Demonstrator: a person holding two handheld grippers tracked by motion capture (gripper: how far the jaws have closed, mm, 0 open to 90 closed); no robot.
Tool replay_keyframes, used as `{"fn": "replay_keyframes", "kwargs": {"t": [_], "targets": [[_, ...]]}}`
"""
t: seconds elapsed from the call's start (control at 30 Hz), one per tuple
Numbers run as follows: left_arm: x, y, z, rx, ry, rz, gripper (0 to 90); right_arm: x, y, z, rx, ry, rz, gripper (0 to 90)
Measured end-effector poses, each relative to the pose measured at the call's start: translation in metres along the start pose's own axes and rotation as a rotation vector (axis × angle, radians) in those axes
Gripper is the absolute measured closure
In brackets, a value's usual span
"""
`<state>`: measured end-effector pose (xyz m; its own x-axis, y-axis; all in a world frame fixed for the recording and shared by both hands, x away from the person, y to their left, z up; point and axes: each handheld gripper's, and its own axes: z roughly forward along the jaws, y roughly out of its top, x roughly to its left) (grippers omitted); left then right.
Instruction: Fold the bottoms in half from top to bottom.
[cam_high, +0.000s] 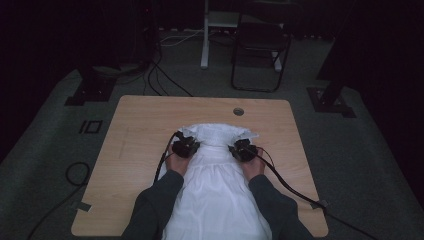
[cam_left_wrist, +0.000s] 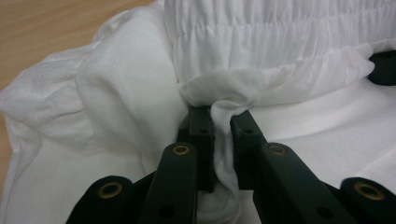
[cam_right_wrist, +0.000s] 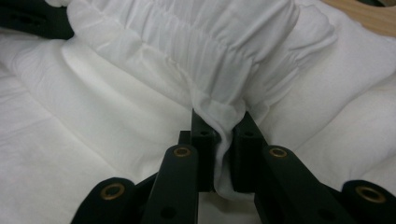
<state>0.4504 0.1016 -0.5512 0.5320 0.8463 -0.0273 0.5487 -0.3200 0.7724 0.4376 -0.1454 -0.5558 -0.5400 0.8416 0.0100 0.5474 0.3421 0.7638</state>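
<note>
Left jaws: the left gripper (cam_left_wrist: 219, 133) is nipped tight on a pinch of thin white cloth, a fold squeezed up between the two black jaws.
Right jaws: the right gripper (cam_right_wrist: 219, 135) is clamped the same way on its own pinch, just below the gathered band.
Held thing: a white garment (cam_high: 215, 190) with an elastic waistband (cam_left_wrist: 280, 32), ruched and puckered across its width.
Where it lies: spread on the wooden desk (cam_high: 140, 120), waistband end away from the person, the rest running back between the forearms toward the near edge.
Grip points: each pinch sits just under the waistband, one toward each side, well apart.
Likely handling: light, soft and limp; it should sag and crease wherever it is unsupported, and drag rather than slide cleanly on the wood.
Slip risk: thin cloth could creep out of a small pinch if pulled hard.
Best hold: the thicker gathered band, or a deeper fold just beneath it, looks the surest purchase.
Fragility: not breakable; wrinkling is the main concern.
</note>
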Motion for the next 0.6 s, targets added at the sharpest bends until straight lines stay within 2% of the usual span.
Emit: {"fn": "replay_keyframes", "kwargs": {"t": [0.17, 0.2, 0.3, 0.4, 0.47, 0.6], "targets": [[0.006, 0.01, 0.008, 0.013, 0.013, -0.016, 82.4, -0.008, 0.012, 0.011, 0.009, -0.011, 0.013, 81.9], [0.008, 0.015, 0.013, 0.028, 0.019, -0.032, 82.4, -0.01, 0.014, 0.013, 0.011, -0.013, 0.02, 81.9], [0.009, 0.023, 0.019, 0.052, 0.038, -0.046, 82.4, -0.016, 0.022, 0.022, 0.012, -0.029, 0.058, 82.0], [0.01, 0.03, 0.023, 0.073, 0.051, -0.055, 82.4, -0.017, 0.028, 0.026, 0.025, -0.054, 0.06, 82.0], [0.012, 0.031, 0.023, 0.071, 0.043, -0.071, 82.4, -0.018, 0.031, 0.029, 0.03, -0.061, 0.066, 82.1], [0.015, 0.031, 0.017, 0.061, 0.009, -0.067, 85.1, -0.02, 0.033, 0.029, 0.026, -0.045, 0.066, 82.3]]}}
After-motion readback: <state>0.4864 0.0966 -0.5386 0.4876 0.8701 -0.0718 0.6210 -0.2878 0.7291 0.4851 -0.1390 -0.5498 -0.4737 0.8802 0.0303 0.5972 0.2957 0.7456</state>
